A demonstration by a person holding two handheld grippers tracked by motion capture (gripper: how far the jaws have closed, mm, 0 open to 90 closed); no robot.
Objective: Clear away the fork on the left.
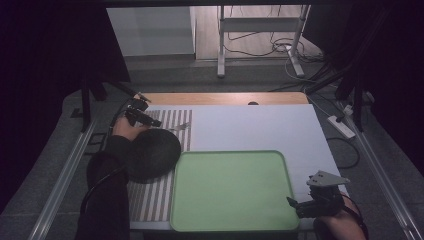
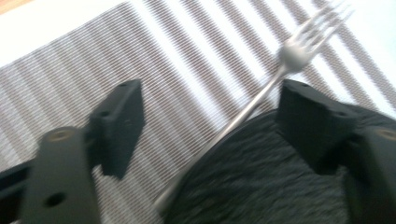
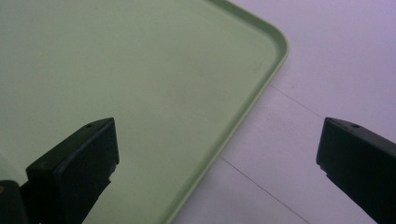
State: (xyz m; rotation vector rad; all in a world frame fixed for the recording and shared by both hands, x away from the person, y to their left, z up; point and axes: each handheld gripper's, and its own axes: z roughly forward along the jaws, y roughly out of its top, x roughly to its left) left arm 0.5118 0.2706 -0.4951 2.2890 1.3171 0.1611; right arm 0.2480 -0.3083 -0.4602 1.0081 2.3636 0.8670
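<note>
Left gripper [image 1: 150, 121] near the table's far left corner, jaws wide apart and empty over the striped mat [image 2: 187, 70], fork [image 2: 261, 100] between them beside the dark plate [image 1: 152, 155], green tray [image 1: 280, 165] at the near edge, right gripper [image 1: 299, 205] gaping empty over its near right corner.

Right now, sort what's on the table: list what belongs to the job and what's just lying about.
In the job:
left claw, open
fork
dark plate

Lying about:
green tray
striped mat
right claw, open over the tray's corner
</note>
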